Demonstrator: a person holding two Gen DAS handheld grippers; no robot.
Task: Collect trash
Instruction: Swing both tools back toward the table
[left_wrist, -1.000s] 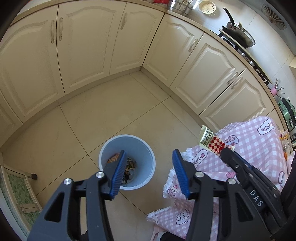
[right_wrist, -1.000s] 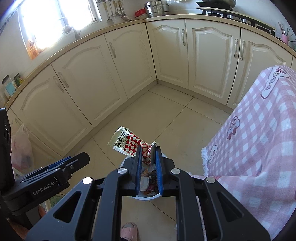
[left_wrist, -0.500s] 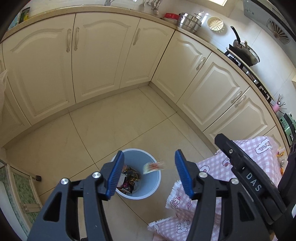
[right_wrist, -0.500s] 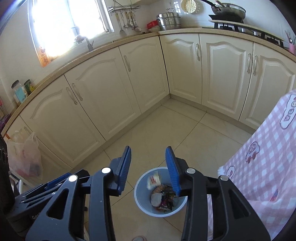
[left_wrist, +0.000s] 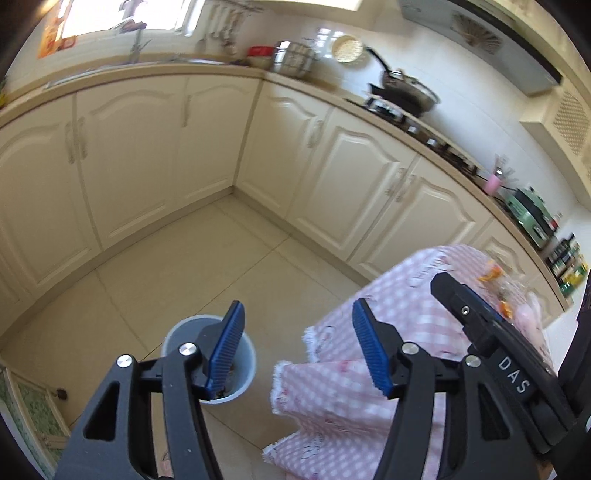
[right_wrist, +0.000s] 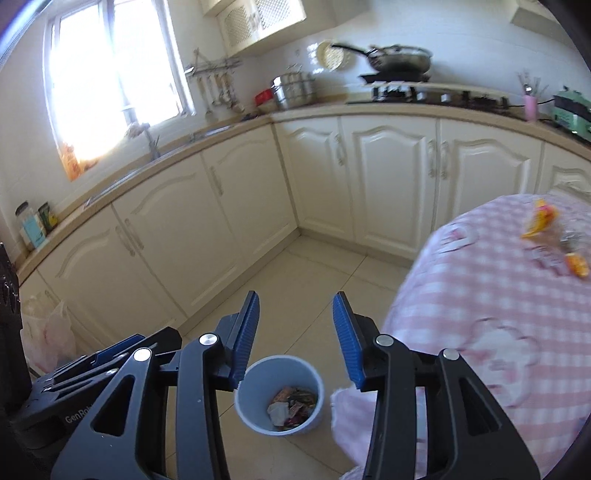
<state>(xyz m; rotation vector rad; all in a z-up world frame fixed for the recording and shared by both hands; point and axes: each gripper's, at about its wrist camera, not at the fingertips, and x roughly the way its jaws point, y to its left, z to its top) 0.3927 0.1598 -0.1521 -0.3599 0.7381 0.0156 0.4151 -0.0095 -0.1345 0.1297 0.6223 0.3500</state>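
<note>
A pale blue bin (right_wrist: 280, 395) stands on the tiled floor with several crumpled wrappers (right_wrist: 293, 402) inside; the left wrist view shows the same bin (left_wrist: 243, 354) half hidden by a finger. My right gripper (right_wrist: 295, 336) hangs high above it, jaws opening, nothing between them. My left gripper (left_wrist: 297, 349) is also raised beside the table's edge, jaws opening and empty. Orange and clear wrappers (right_wrist: 554, 236) lie on the pink checked tablecloth (right_wrist: 480, 280) at the far right, seen too as wrappers (left_wrist: 498, 288) behind the right gripper's body in the left wrist view.
Cream cabinets (right_wrist: 388, 177) run along two walls and meet in a corner. The counter holds a wok on a stove (right_wrist: 399, 62), metal pots (right_wrist: 293, 90) and a pink cup (right_wrist: 530, 105). A white plastic bag (right_wrist: 48, 332) sits at the left.
The right gripper let go of the red-checked wrapper, which fell into the bin. Both grippers then rose and tilted up, bringing the counter and tabletop into view, and their jaws spread wider.
</note>
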